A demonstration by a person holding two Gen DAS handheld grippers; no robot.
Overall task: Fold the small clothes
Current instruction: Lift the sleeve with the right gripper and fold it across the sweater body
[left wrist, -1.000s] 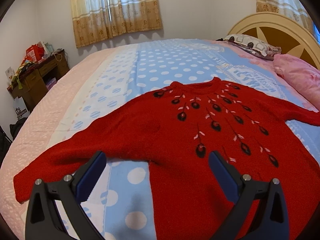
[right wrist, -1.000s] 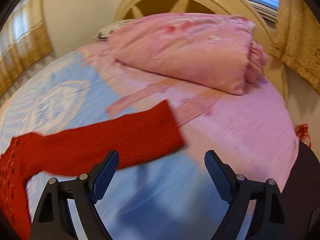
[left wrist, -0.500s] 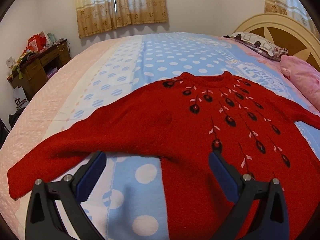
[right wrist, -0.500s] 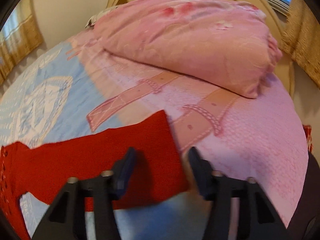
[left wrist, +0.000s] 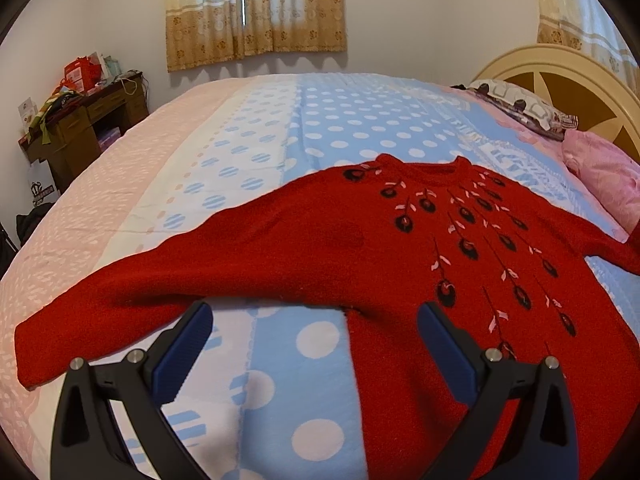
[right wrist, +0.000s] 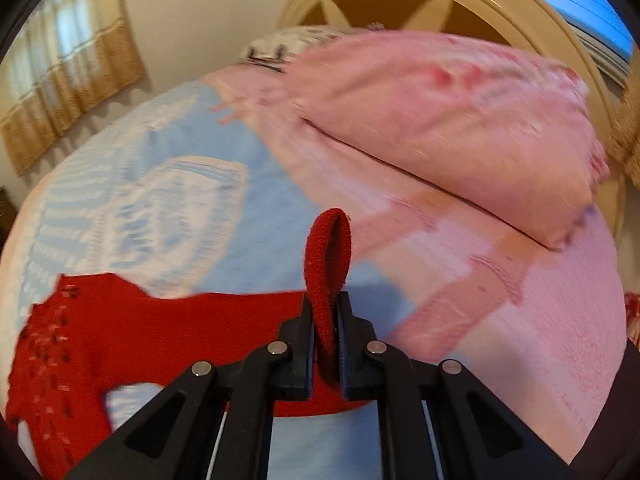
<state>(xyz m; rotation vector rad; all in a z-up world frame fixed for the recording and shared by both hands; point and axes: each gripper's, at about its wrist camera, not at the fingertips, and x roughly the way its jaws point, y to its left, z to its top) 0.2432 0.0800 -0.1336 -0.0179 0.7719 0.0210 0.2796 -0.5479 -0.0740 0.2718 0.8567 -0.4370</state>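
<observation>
Where it gaped before, right claw [right wrist: 325,320] now pinches sleeve cuff [right wrist: 329,256].

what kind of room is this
A bedroom, most likely in a home: a made bed with a headboard and pillows, curtains and a cluttered desk by the wall.

A red knitted sweater [left wrist: 328,248] with black buds and pink leaves down its front lies face up, spread flat on the dotted blue bed cover [left wrist: 360,120], neckline towards the curtains. One sleeve cuff [right wrist: 329,256] stands pinched upright.
</observation>
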